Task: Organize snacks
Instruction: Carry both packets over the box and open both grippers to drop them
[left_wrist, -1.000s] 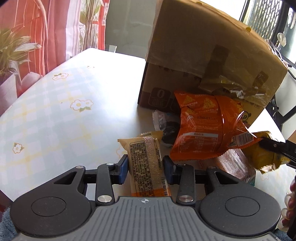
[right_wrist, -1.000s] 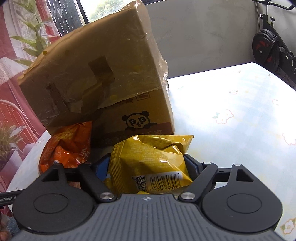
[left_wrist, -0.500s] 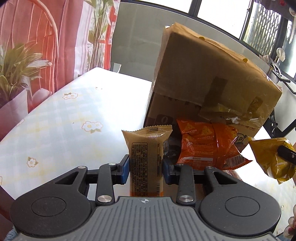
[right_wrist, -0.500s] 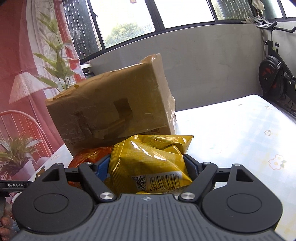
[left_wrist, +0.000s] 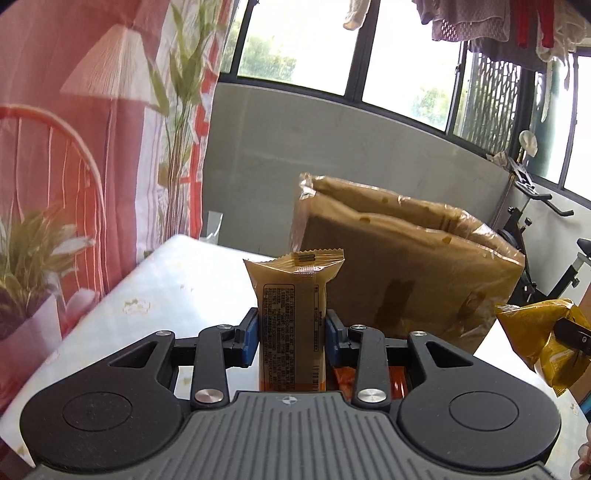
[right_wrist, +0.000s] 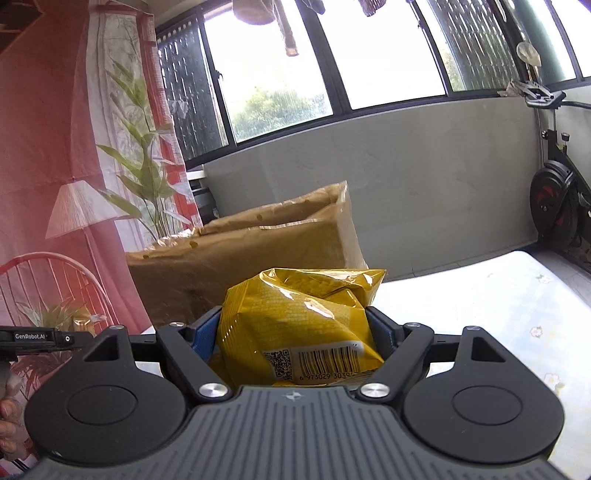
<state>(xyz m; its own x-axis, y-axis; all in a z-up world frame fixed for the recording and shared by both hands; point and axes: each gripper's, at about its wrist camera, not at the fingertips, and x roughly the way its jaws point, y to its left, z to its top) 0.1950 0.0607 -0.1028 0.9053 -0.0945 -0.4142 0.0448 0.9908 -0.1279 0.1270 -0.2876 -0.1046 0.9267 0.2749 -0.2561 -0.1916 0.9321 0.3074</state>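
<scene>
Both snacks now lifted off the counter (left_wrist: 155, 291) | you clamp tan packet (left_wrist: 293, 325) left, yellow bag (right_wrist: 299, 328) right | next: cardboard box (left_wrist: 406, 273)

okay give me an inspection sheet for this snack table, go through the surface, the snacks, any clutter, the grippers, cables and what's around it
Surface: table with a pale flower-print cloth.
Job's things: tan snack bar upright in the left hand-held gripper; yellow snack bag in the right hand-held gripper; orange packet only partly visible behind the left hand-held gripper.
Clutter: large cardboard box, taped, standing on the table.
Grippers: both shut on their snacks, held above the table.
Cables: nothing seen.
Surroundings: red printed curtain, windows, hanging laundry, exercise bike.
</scene>
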